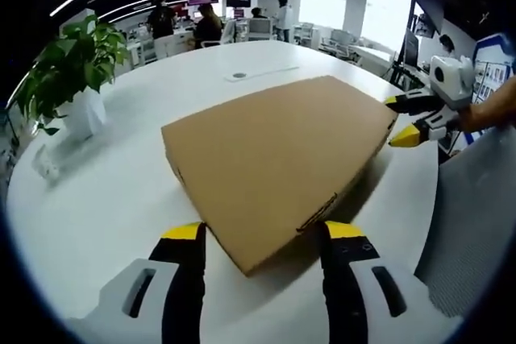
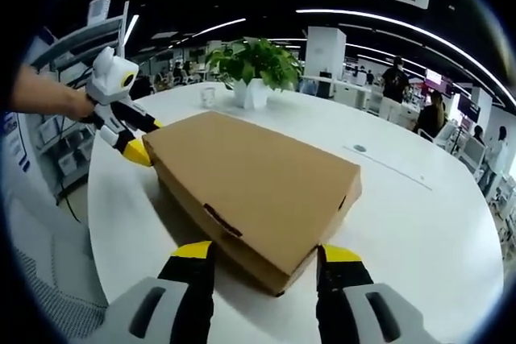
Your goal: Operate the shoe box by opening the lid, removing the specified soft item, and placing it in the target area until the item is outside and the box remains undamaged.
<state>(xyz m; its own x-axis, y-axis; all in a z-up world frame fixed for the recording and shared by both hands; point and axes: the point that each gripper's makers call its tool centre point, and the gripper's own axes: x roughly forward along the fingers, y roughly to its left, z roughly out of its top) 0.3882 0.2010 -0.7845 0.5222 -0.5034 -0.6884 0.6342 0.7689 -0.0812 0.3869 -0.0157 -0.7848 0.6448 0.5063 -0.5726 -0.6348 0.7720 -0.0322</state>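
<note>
Shoe box (image 1: pixel 278 163), closed, flat on white round table (image 1: pixel 105 199).
Left gripper (image 1: pixel 262 235) and right gripper (image 2: pixel 262 257) are set wide open at opposite corners, nothing gripped, presumably to lift the lid; soft item judged inside.

The left gripper (image 1: pixel 262 233) holds its yellow-tipped jaws spread wide apart, gripping nothing. The right gripper (image 2: pixel 264 254) is spread the same way, jaws parted and empty. A bare forearm (image 2: pixel 36 94) extends behind the left gripper.
</note>
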